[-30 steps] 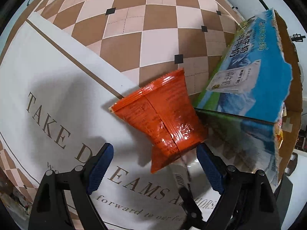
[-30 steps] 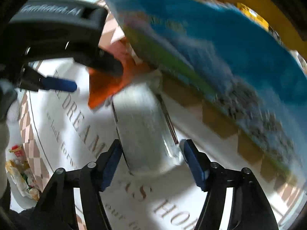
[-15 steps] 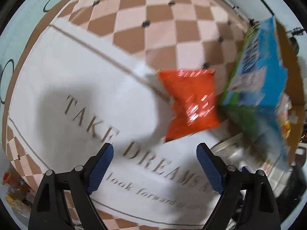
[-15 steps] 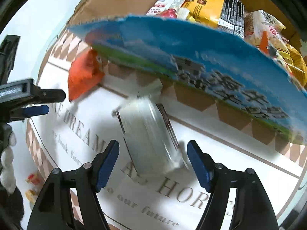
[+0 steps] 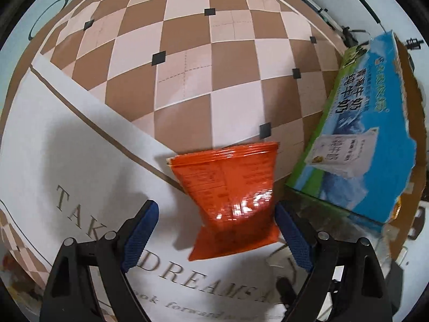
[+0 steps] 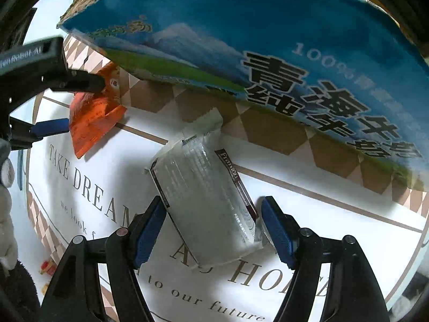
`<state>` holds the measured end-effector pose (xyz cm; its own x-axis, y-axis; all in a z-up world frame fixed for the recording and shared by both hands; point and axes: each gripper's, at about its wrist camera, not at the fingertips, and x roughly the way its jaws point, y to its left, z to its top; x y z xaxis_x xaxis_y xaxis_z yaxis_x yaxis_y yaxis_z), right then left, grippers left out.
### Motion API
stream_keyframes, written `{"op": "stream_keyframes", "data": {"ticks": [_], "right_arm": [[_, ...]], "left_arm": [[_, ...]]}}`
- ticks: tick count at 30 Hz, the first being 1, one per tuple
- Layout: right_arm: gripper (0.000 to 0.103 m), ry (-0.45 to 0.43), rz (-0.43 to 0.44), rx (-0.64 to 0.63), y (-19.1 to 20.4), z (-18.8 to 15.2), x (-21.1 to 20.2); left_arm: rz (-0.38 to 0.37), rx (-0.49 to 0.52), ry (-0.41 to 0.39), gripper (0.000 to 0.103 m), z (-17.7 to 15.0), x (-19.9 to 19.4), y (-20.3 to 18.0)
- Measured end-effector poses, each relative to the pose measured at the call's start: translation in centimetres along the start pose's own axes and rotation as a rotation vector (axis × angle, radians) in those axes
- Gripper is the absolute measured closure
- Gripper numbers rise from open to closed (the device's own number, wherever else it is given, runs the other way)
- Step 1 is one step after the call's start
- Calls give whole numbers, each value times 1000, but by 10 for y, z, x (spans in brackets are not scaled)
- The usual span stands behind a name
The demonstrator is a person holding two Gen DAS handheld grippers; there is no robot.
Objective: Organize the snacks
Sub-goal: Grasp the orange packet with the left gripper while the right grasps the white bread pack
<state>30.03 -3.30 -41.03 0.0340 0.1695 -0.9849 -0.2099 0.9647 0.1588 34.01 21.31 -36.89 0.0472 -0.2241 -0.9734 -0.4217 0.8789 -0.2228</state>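
Orange snack packet (image 5: 230,201) lies between left gripper's (image 5: 215,234) spread fingers (image 5: 139,234).

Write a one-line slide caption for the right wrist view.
Open right tongs straddle a silver snack packet lying on the mat beside the milk carton box.

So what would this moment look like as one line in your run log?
left gripper: open over orange packet | right gripper: open, clear packet between | blue box: beside

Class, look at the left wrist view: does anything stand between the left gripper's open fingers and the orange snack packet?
Nothing visible does. The orange snack packet lies flat on the mat, between the open left gripper fingers, beside the blue carton.
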Motion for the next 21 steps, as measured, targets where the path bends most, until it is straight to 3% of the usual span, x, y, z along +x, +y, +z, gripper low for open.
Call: {"op": "stream_keyframes", "data": {"ticks": [3, 5, 11, 17, 21], "right_arm": [[28, 17, -35, -5, 8, -2, 6], [30, 32, -56, -5, 23, -10, 16], [32, 86, -51, 58, 12, -32, 16], [32, 100, -10, 123, -1, -42, 14], [31, 106, 3, 153, -10, -34, 9]], "left_arm": [[4, 28, -11, 15, -7, 2, 6], [-2, 54, -15, 22, -15, 2, 5], [14, 117, -8, 24, -39, 6, -19], [-62, 63, -6, 24, -34, 1, -19], [-41, 90, 12, 24, -28, 5, -34]]}}
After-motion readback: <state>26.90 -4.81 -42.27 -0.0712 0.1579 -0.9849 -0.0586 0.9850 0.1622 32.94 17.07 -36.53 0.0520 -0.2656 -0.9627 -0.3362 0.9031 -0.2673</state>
